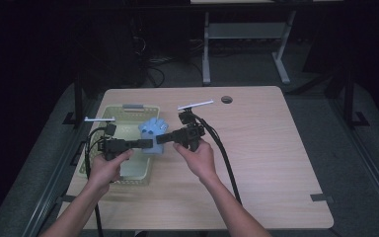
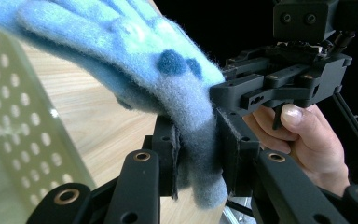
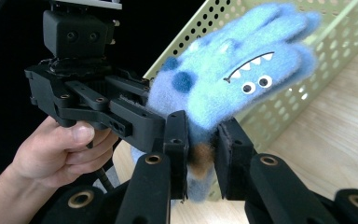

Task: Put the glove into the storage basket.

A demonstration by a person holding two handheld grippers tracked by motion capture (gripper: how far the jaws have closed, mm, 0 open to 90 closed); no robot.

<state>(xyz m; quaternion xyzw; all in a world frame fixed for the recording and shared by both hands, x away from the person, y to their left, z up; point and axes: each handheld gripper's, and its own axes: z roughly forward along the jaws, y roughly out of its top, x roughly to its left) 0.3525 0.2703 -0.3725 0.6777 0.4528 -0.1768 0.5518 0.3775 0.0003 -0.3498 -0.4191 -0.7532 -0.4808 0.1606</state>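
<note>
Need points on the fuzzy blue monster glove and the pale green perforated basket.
Fuzzy blue monster glove (image 3: 242, 70): right gripper view, on its face, above the eyes.
Pale green perforated plastic basket (image 1: 109, 115): high view, on its far rim.

Desk and what I see resting on it

My wooden desk (image 1: 256, 148) carries a pale green perforated basket (image 1: 128, 170) at the frame's lower left; a round grommet hole (image 1: 226, 99) sits near its far edge.
</note>
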